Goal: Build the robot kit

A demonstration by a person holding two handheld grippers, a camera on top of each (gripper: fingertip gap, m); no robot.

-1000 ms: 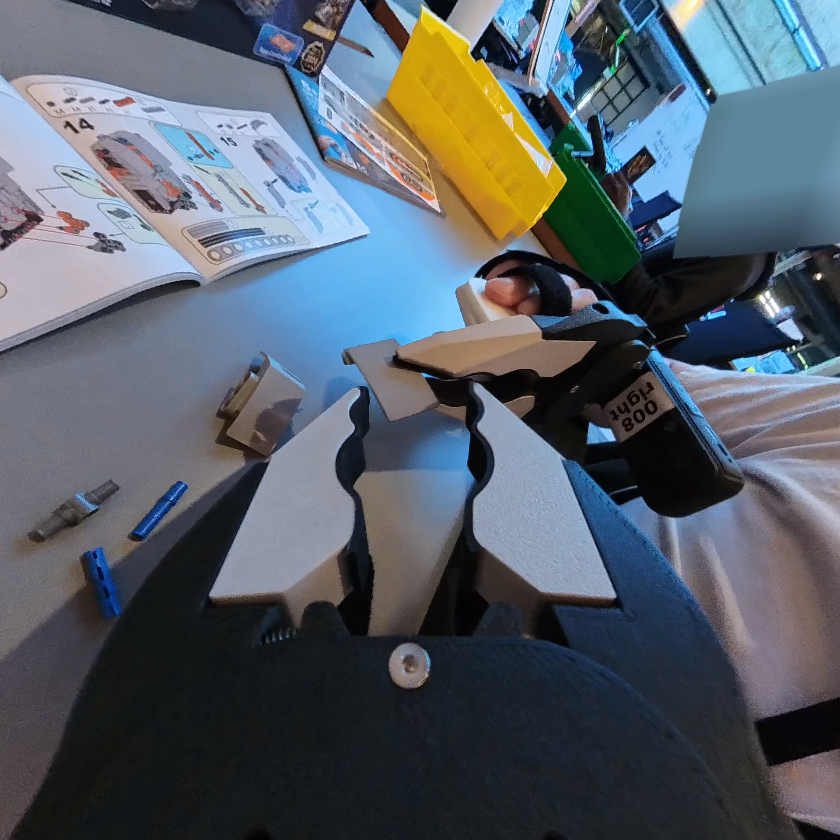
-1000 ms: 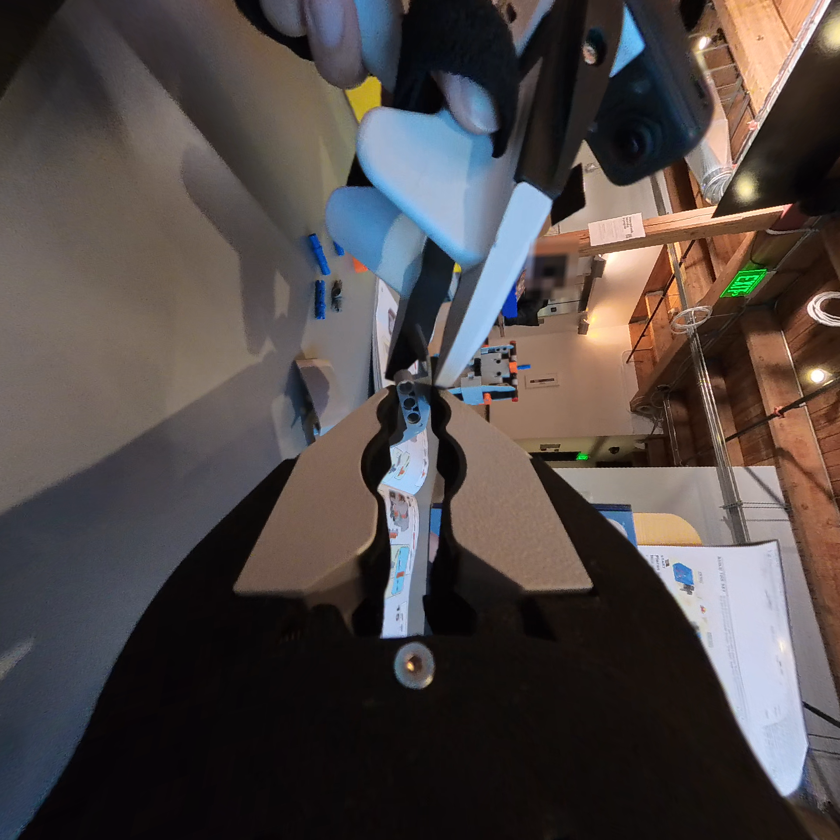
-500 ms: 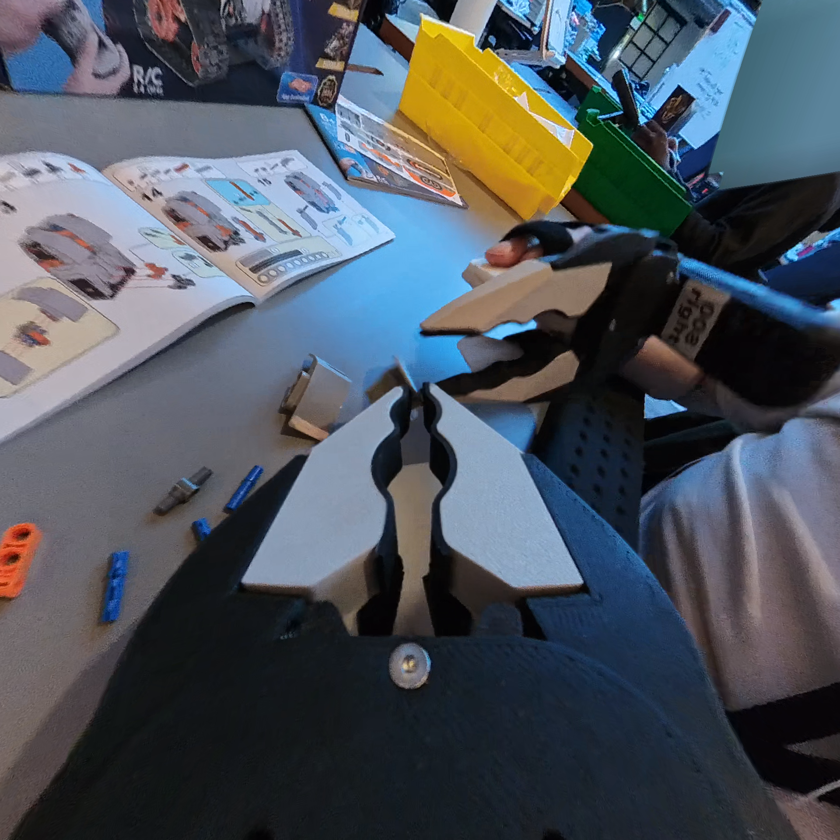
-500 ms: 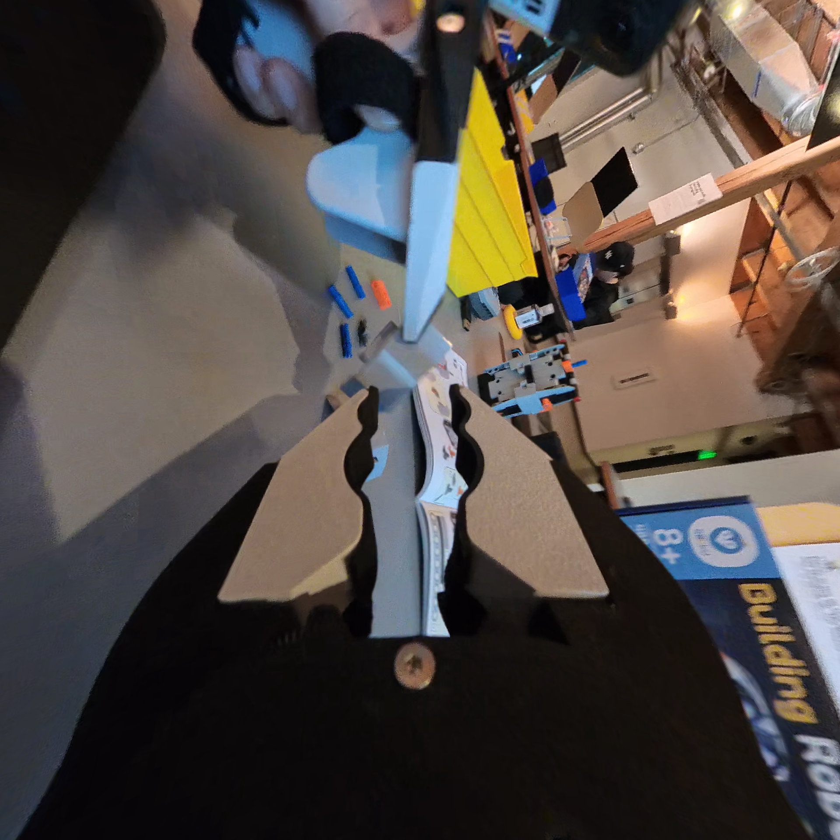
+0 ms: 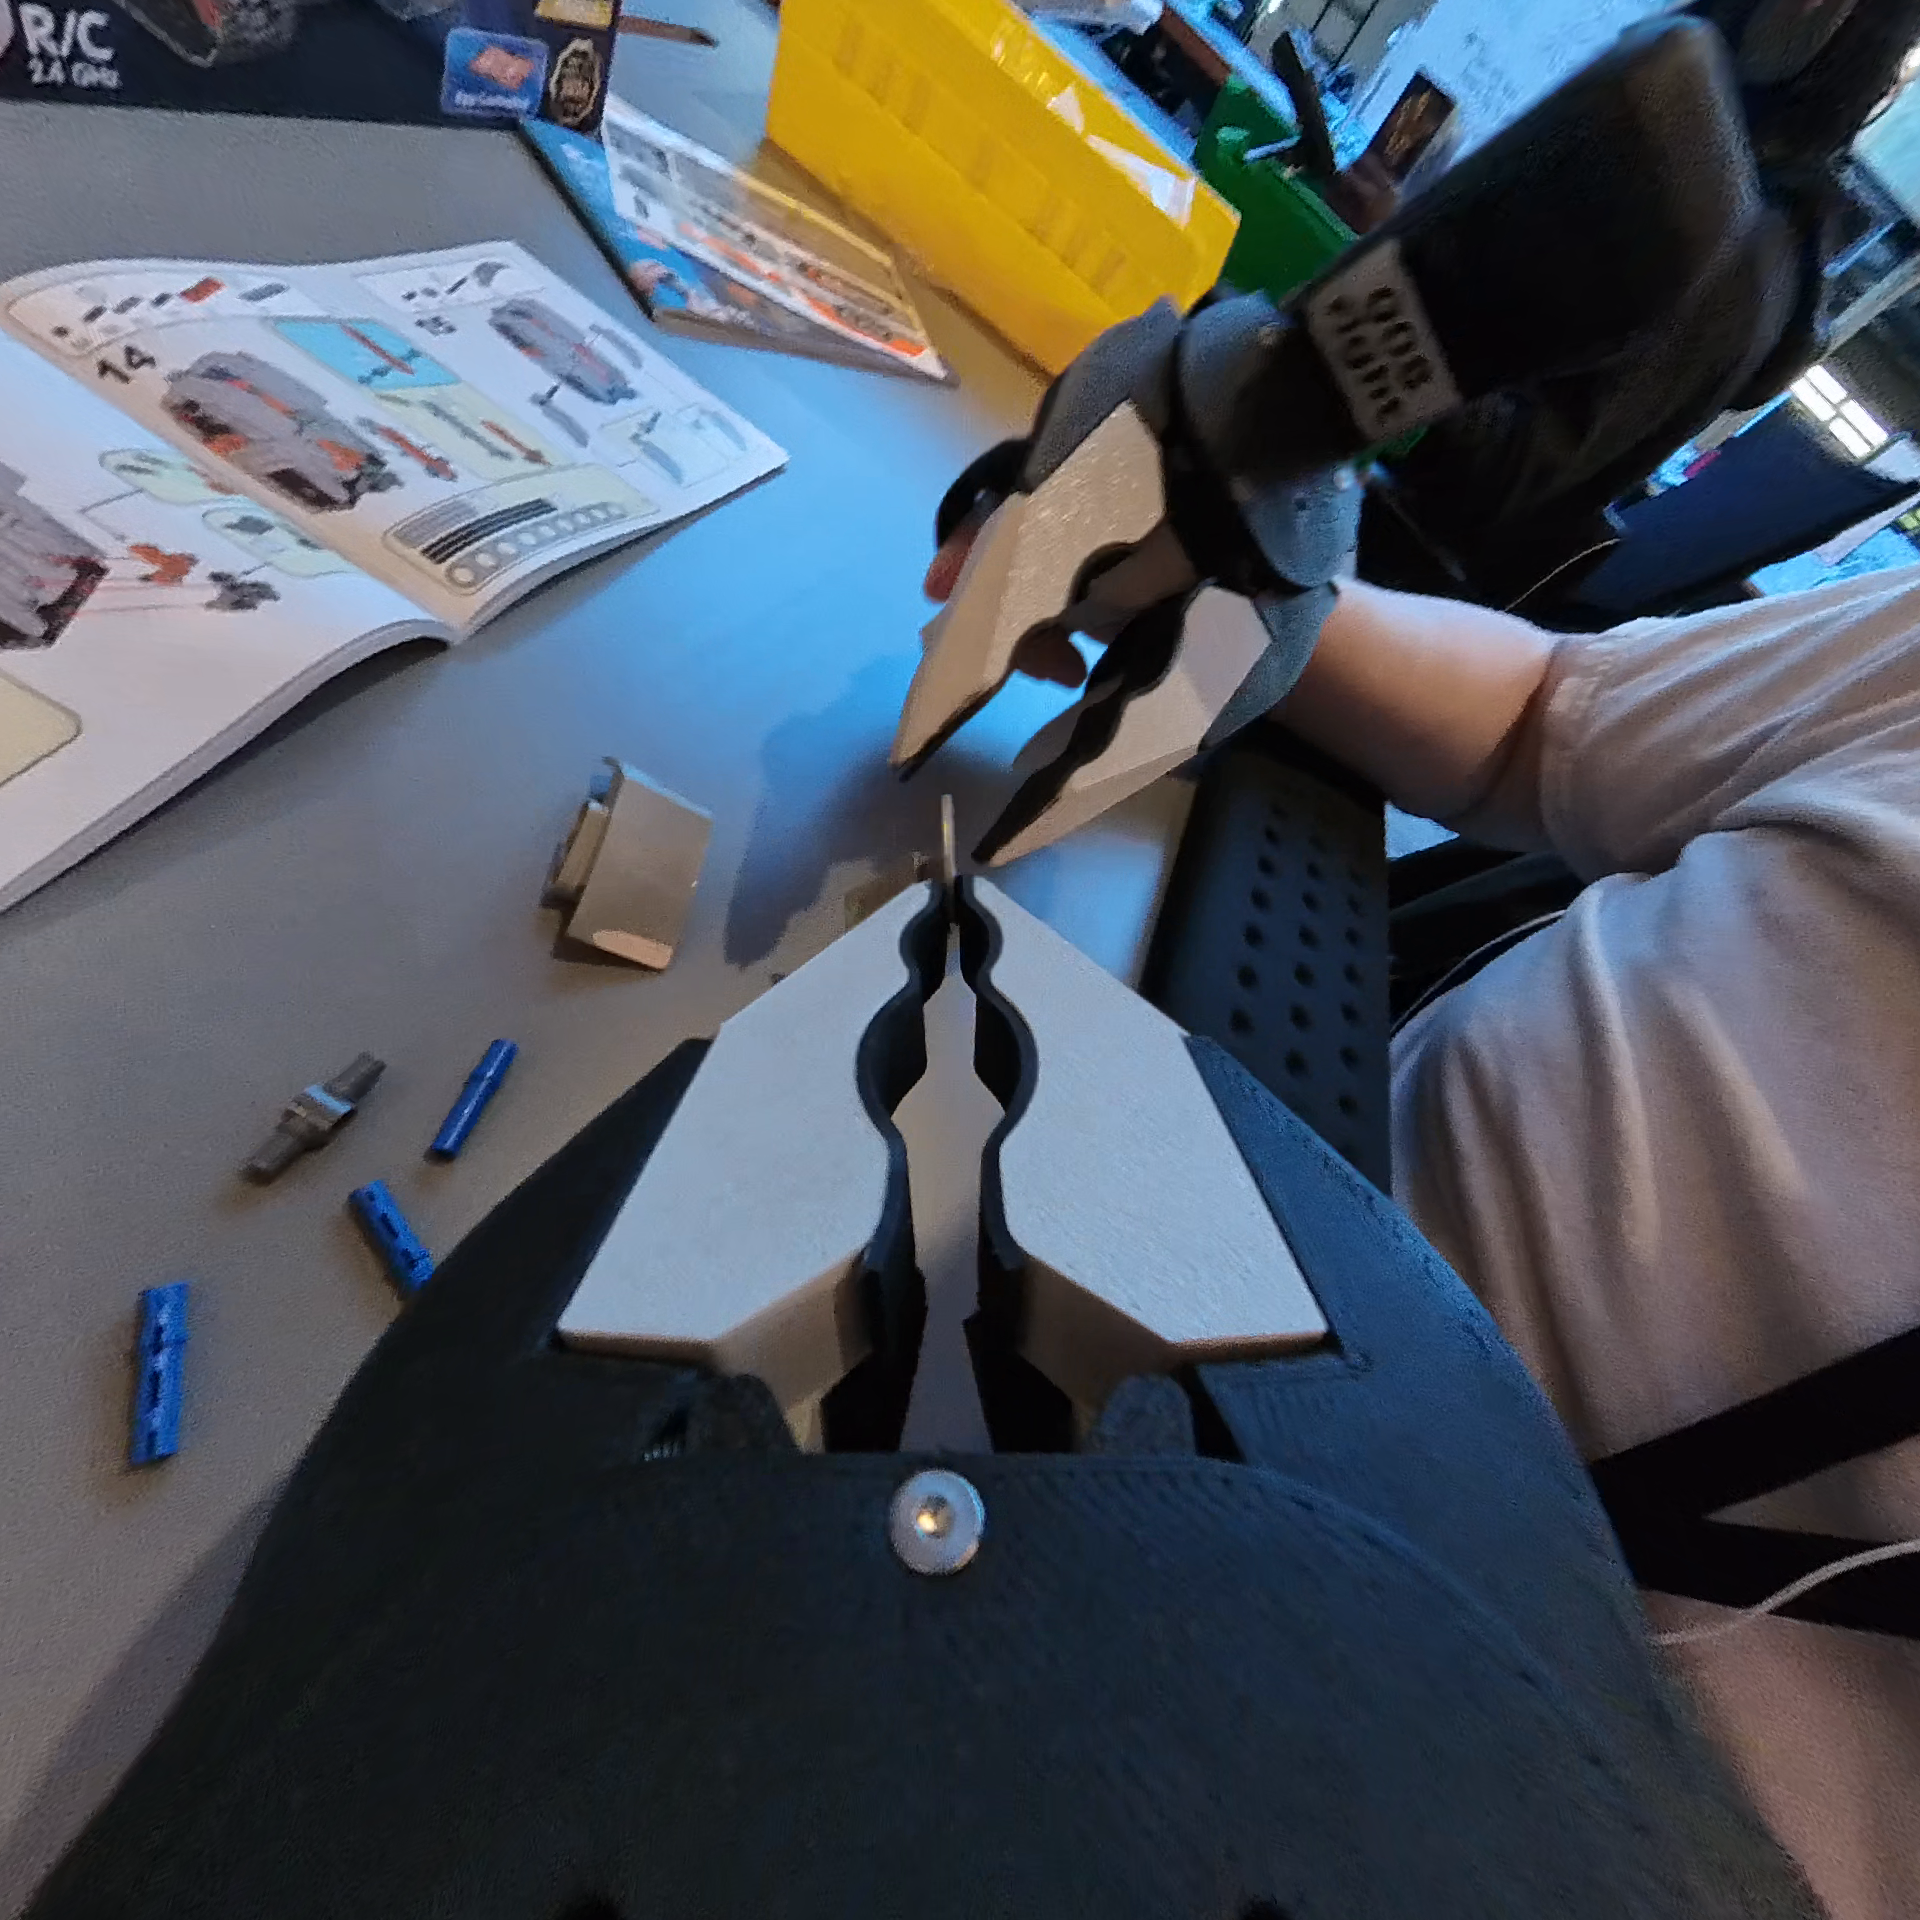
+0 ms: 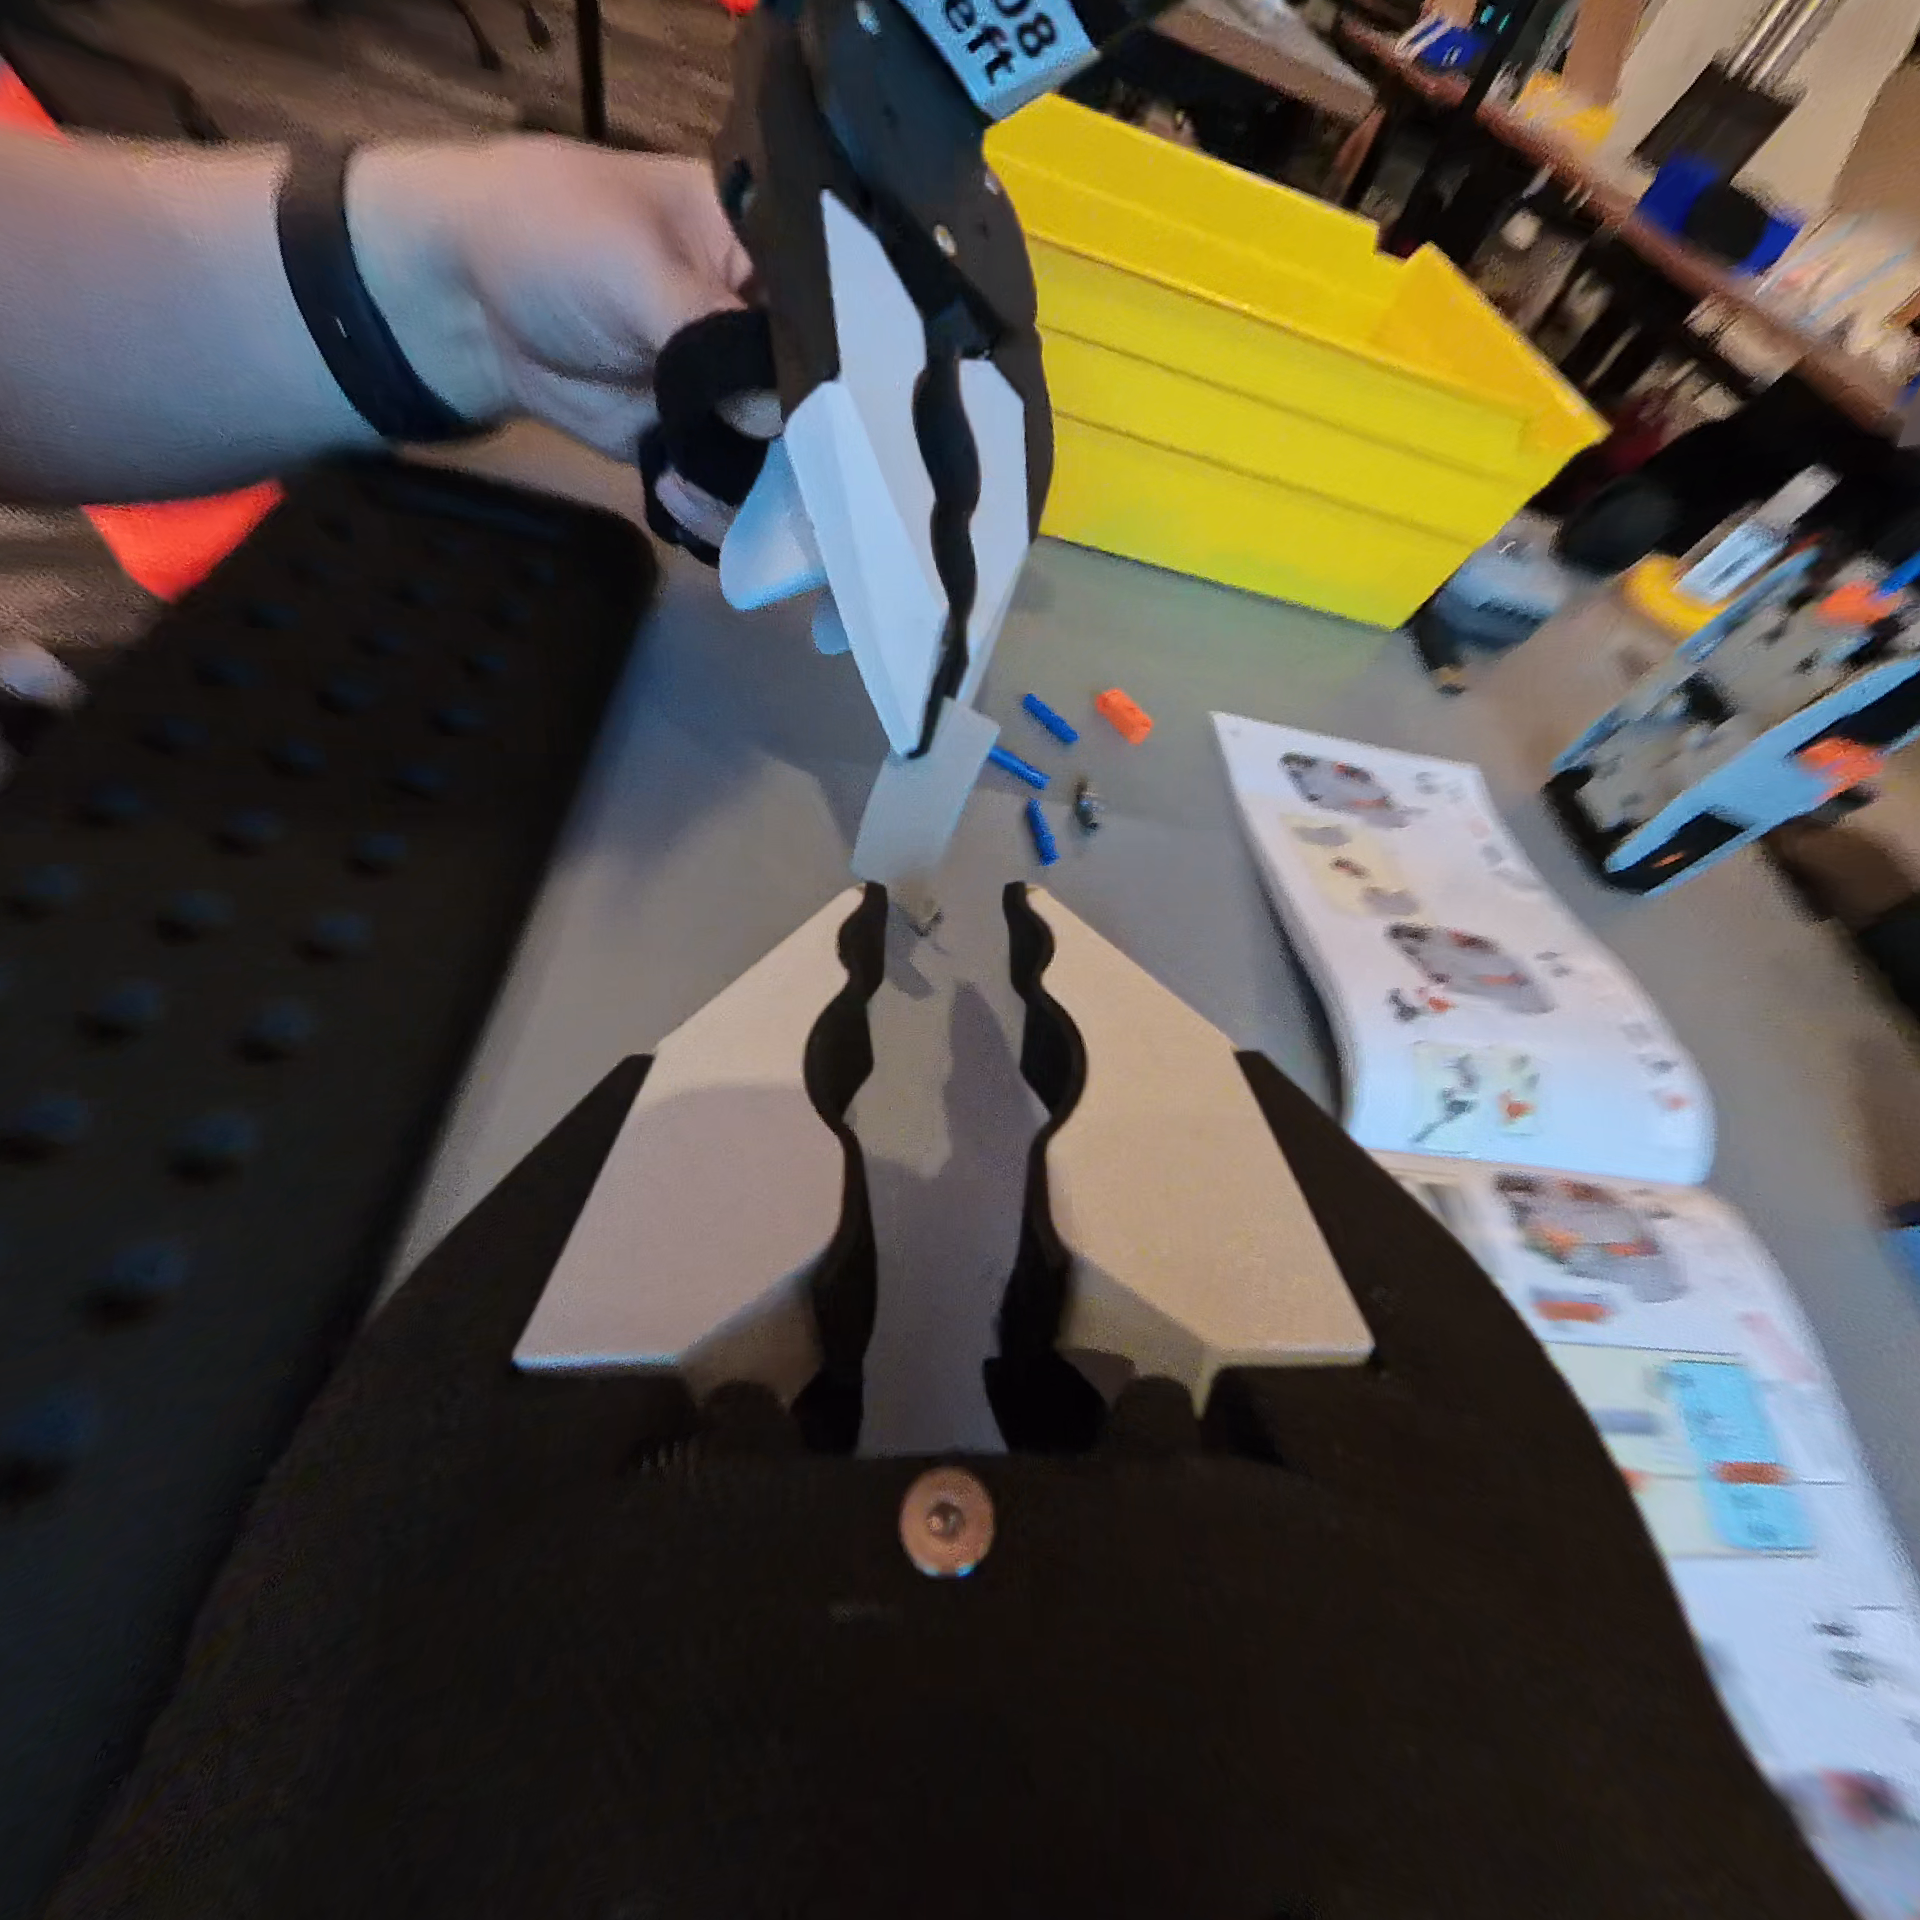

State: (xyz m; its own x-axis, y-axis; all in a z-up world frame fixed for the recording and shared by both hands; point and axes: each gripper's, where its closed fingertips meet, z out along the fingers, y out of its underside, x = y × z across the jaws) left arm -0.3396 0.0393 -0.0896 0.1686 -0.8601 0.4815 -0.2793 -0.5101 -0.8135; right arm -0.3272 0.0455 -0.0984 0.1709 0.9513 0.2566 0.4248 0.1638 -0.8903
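My left gripper (image 5: pixel 948 899) is shut on a thin grey panel (image 5: pixel 948 840), seen edge-on just past its tips. In the right wrist view the left gripper (image 6: pixel 940 727) points down from above, with the flat grey panel (image 6: pixel 920 810) hanging from its tips over the grey table (image 6: pixel 1122 644). My right gripper (image 6: pixel 943 894) is open and empty, its tips just short of the panel. In the left wrist view the right gripper (image 5: pixel 938 805) comes in from the upper right, jaws apart, close to the panel's top.
A second grey panel piece (image 5: pixel 629 883), several blue pins (image 5: pixel 473 1096) and a dark grey connector (image 5: pixel 312 1117) lie on the table. An open instruction booklet (image 5: pixel 364 436), a yellow bin (image 5: pixel 987 177), an orange piece (image 6: pixel 1124 715) and a part-built model (image 6: pixel 1745 727) lie farther off. A black perforated surface (image 6: pixel 260 831) lies by the table edge. The grippers are tip to tip, or close to it. The dark grey connector (image 5: pixel 312 1117) is about equally far from each gripper, around 12 centimetres. It is also in sight in the right wrist view (image 6: pixel 1092 794).
The grey panel passed from my right gripper to my left. The left gripper closed on it; the right gripper opened, let go and turned to face it.
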